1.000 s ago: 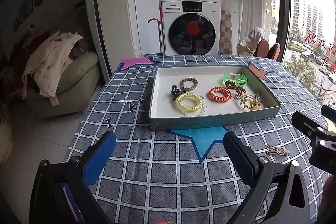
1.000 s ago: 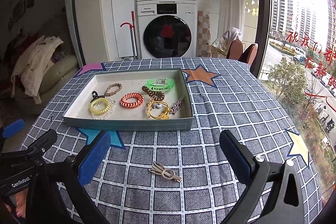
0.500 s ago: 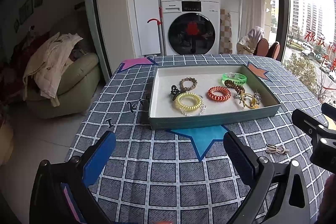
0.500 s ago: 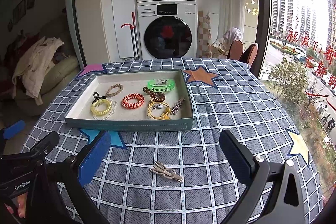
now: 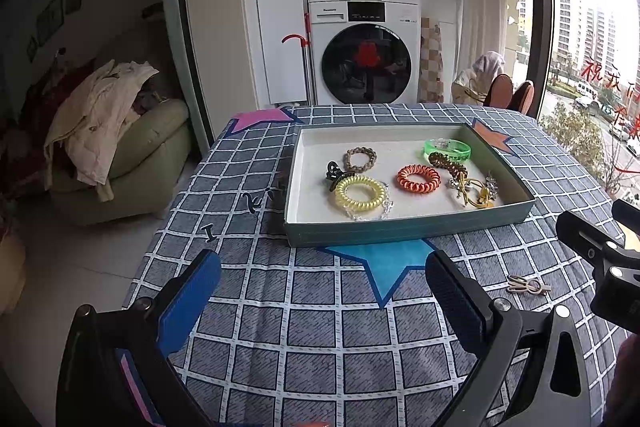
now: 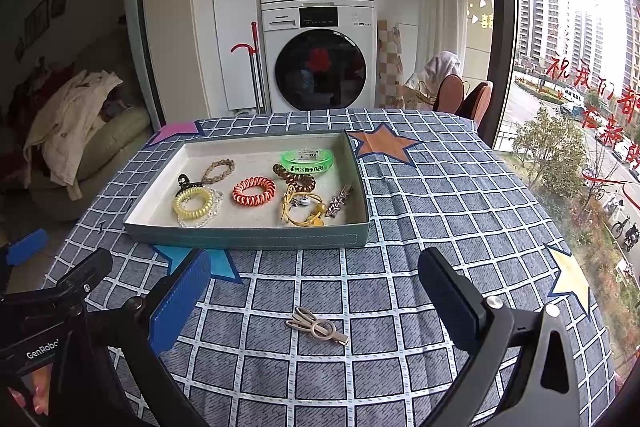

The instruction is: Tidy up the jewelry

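Both tongs hang released above the near part of my worktop (image 6: pixel 440 187): my left tongs (image 5: pixel 320 291) gape with nothing between the pads, and my right tongs (image 6: pixel 314 291) gape the same way. The gold hair clip (image 6: pixel 316 326) lies flat on the checked cloth, near of the tray (image 6: pixel 248 239) and apart from it, right between my right pads. Only the right view shows it so plainly; from the left it is a small shape at the far right (image 5: pixel 528 285), beside my other tool. The tray holds a yellow coil tie (image 6: pixel 191 203), an orange coil tie (image 6: pixel 254 191) and a green band (image 6: pixel 307 161). Since a second ago, the clip and tray lie unmoved, and my tongs have barely shifted, just as wide.
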